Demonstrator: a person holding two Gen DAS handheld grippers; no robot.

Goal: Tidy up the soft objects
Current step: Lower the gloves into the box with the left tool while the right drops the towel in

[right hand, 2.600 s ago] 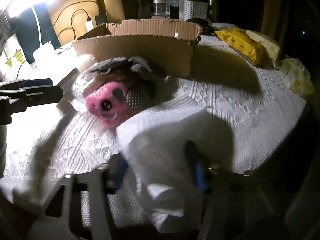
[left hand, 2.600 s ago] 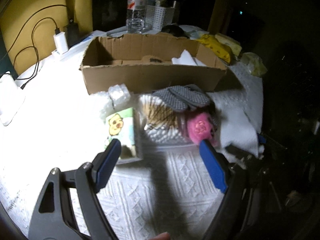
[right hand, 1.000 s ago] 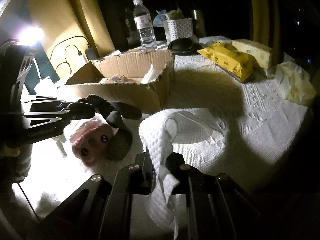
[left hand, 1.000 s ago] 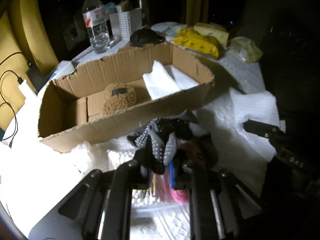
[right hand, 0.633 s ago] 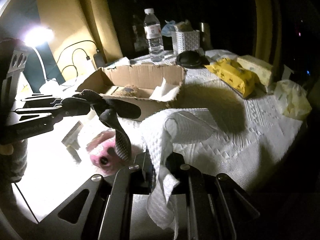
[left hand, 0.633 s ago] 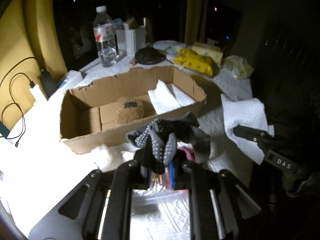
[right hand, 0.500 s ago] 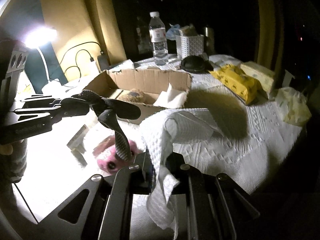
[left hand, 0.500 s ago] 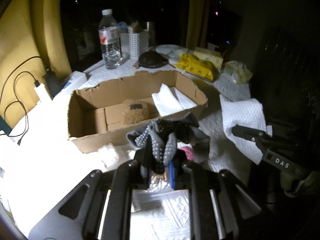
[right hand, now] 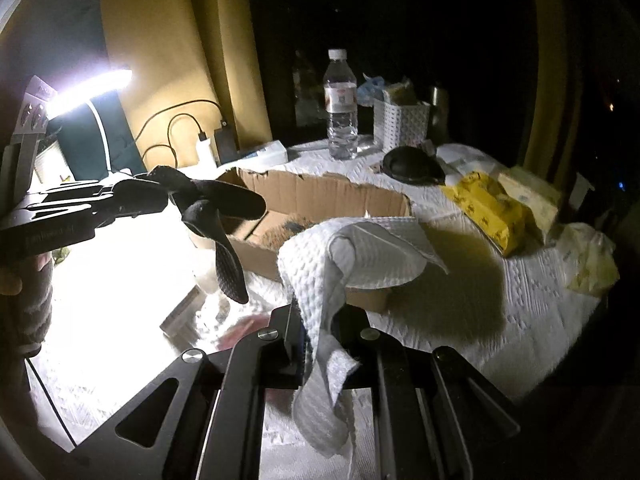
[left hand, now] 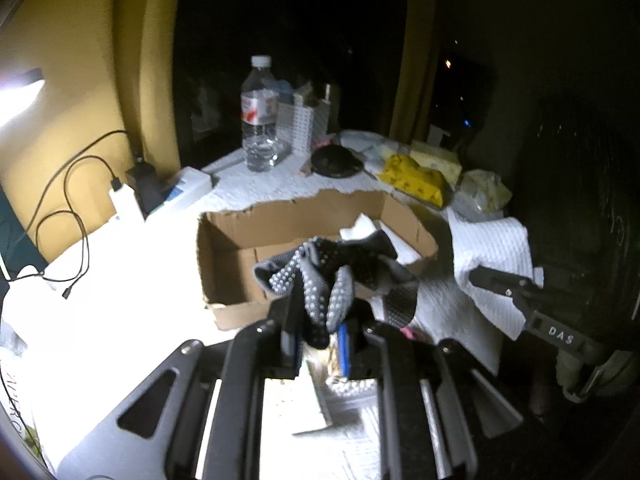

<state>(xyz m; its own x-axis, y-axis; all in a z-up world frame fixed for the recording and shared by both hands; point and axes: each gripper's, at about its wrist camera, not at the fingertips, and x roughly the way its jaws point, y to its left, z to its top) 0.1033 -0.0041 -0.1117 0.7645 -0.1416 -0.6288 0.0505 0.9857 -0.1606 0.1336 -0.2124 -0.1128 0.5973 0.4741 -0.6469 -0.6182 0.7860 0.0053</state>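
Observation:
My left gripper (left hand: 318, 326) is shut on a grey dotted glove (left hand: 324, 276), which hangs in the air in front of the cardboard box (left hand: 236, 276). From the right wrist view the same glove (right hand: 224, 216) dangles from the left gripper (right hand: 160, 194) at the left, above the table. My right gripper (right hand: 320, 332) is shut on a white waffle cloth (right hand: 320, 276), lifted near the box's (right hand: 320, 196) front corner. In the left wrist view that cloth (left hand: 496, 248) and the right gripper (left hand: 480, 276) show at the right. White tissue (left hand: 360, 232) and a brown fuzzy thing (right hand: 288, 230) lie inside the box.
A water bottle (left hand: 259, 116), a white basket (left hand: 302, 124), a black round item (left hand: 334, 160) and yellow packs (left hand: 416, 176) stand behind the box. Chargers and cables (left hand: 80, 184) lie at the left under a bright lamp (right hand: 92, 88). A pink toy (right hand: 248, 328) lies blurred below.
Both grippers have risen with their loads. The glove has come up off the pink toy and the cotton-swab box; the box now sits lower and farther off in both views.

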